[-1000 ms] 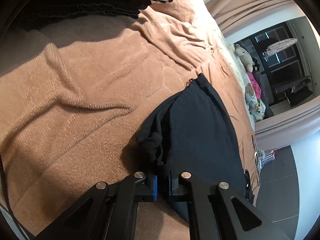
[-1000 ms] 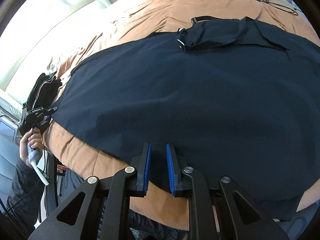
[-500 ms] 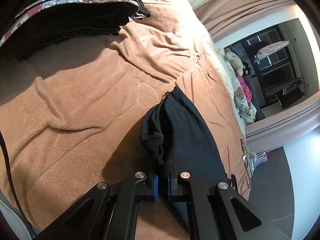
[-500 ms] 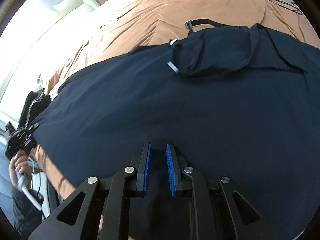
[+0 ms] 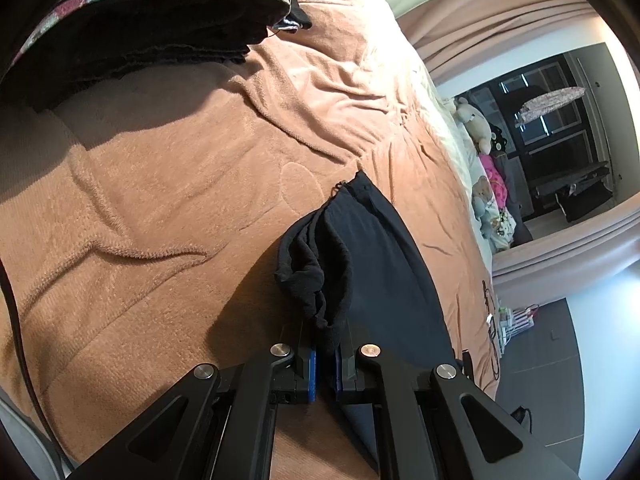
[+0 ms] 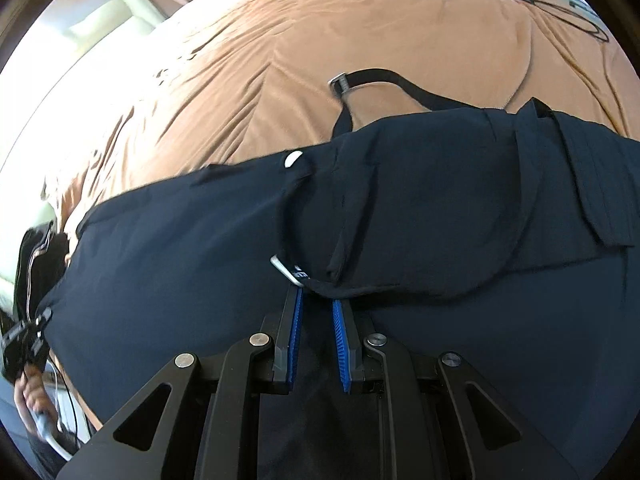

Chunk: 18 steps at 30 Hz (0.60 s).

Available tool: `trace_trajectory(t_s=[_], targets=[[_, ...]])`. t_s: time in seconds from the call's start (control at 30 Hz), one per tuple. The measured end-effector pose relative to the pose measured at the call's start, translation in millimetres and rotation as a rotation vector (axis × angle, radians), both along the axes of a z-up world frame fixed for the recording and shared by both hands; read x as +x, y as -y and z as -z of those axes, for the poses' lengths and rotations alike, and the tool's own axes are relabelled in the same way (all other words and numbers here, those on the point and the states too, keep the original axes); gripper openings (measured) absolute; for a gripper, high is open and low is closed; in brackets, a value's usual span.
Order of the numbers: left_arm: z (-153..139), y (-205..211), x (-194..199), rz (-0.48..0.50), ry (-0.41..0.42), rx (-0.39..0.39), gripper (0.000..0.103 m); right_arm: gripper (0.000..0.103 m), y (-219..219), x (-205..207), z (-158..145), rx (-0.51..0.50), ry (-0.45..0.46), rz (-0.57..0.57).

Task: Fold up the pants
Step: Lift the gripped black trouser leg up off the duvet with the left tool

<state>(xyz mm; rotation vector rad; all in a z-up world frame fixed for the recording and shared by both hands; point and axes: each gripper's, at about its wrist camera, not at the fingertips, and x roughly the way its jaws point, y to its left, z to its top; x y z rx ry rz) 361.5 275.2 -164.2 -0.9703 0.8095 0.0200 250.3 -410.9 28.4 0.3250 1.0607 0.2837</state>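
Your left claw [image 5: 325,354] pinches the pants [image 5: 360,256] hem up off the bed [image 5: 160,184], while your right claw [image 6: 317,312] grips the pants' waist edge to fold.

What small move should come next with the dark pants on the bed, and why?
Probably carry the right gripper further across toward the left gripper, laying the waist over the legs. The left is shut on the bunched hem of the pants; the right pinches a fold near the belt, and most of the cloth lies spread on the brown blanket.
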Motion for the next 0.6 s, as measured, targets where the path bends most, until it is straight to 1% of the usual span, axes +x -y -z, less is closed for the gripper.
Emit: trace_trajectory(t_s=[0.1, 0.3, 0.47, 0.6], targets=[[-4, -1, 0, 0.003, 0.009, -0.009, 0.006, 0.013, -4, 0, 1, 0.007, -0.006, 0.006], [-21, 3, 3, 0.018, 0.043, -0.011, 0.006, 0.013, -20, -33, 7, -0.012, 0.001, -0.064], [-46, 10, 10, 0.048, 0.082, 0.001, 0.006, 0.013, -13, -66, 18, 0.017, 0.003, -0.072], [-70, 19, 17, 0.082, 0.114, 0.019, 0.006, 0.013, -20, -98, 22, 0.032, 0.003, -0.094]])
